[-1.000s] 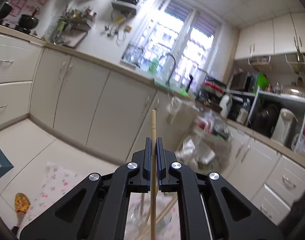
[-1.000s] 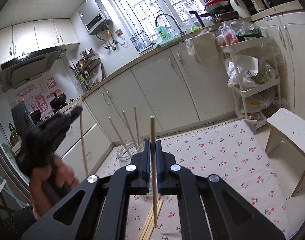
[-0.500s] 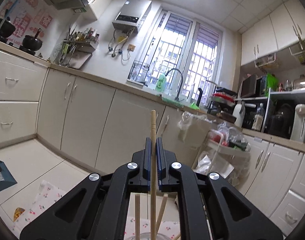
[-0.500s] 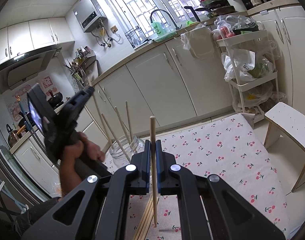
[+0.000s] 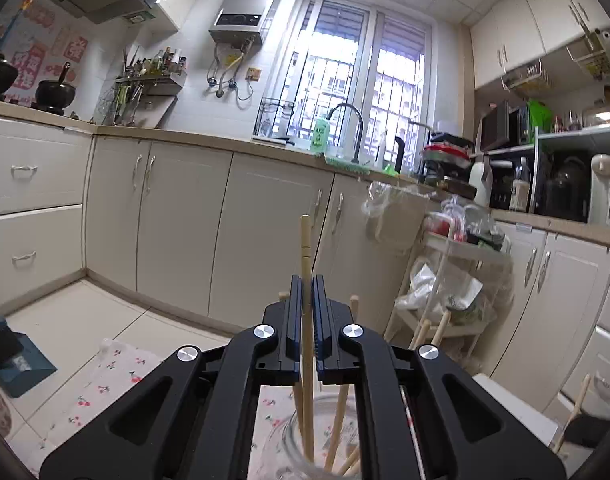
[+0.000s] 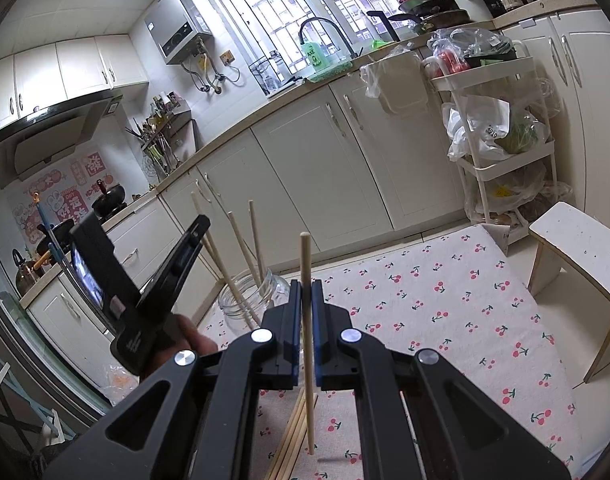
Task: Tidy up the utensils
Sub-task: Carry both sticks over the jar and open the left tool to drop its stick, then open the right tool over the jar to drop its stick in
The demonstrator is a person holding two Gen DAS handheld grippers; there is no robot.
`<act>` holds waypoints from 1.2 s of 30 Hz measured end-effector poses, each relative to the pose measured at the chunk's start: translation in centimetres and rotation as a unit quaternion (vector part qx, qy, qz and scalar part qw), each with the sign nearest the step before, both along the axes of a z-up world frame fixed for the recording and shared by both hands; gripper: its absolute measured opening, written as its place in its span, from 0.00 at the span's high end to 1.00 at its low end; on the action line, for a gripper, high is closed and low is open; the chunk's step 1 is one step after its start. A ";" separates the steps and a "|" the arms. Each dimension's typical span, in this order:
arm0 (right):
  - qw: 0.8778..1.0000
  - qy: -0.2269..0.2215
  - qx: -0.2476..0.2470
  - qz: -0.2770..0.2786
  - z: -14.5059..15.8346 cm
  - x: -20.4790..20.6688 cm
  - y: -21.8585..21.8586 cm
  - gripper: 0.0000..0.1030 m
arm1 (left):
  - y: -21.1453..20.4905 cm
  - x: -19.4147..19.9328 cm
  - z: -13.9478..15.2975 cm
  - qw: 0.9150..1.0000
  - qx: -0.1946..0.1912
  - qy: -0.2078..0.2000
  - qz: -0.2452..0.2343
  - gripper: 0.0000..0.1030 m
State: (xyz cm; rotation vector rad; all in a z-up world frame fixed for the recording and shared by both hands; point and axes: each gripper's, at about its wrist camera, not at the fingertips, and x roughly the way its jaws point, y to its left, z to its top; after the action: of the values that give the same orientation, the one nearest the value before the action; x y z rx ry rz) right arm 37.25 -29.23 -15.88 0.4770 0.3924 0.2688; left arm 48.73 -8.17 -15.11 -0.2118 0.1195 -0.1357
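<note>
The left gripper (image 5: 304,300) is clamped on 1 chopstick (image 5: 305,248), held upright so its lower end passes straight down into the mouth of the glass jar (image 5: 289,440) at 6 o'clock in the left wrist view. That vertical hold looks chosen so the stick can drop in cleanly beside the 3 or so already leaning inside.

The right gripper (image 6: 305,300) is likewise pinched on a second chopstick (image 6: 306,264), also upright, its tip hanging just above the cherry-print cloth (image 6: 445,312). Loose chopsticks (image 6: 293,436) lie bundled on the cloth at 6 o'clock, probably the supply not yet sorted.

Farther out, at 10 o'clock in the right wrist view, the jar stands on the cloth with the left gripper above it. Beyond, at 3 o'clock, a white stool (image 6: 577,240) stands at the cloth's edge.
</note>
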 end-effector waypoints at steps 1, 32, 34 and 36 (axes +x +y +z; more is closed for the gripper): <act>1.000 -0.001 0.000 -0.001 0.0 0.0 -0.1 0.94 | 0.1 -0.2 -0.1 1.000 0.002 0.001 -0.001 0.95; 0.988 -0.153 -0.035 -0.014 10.3 4.0 6.4 0.94 | 9.0 -11.1 -1.8 0.995 -0.038 0.087 -0.002 0.35; 0.987 -0.153 -0.052 -0.014 10.0 5.0 7.3 0.94 | 9.4 -11.1 -2.3 0.994 -0.043 0.097 -0.003 0.33; 0.987 -0.145 -0.070 -0.011 9.4 6.0 8.0 0.94 | 9.6 -11.2 -2.6 0.994 -0.048 0.102 -0.004 0.33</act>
State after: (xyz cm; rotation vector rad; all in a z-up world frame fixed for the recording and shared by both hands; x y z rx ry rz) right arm 43.25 -21.20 -6.51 0.2984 0.1203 0.2826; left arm 37.54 1.47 -17.73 -0.3201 0.3186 -0.1280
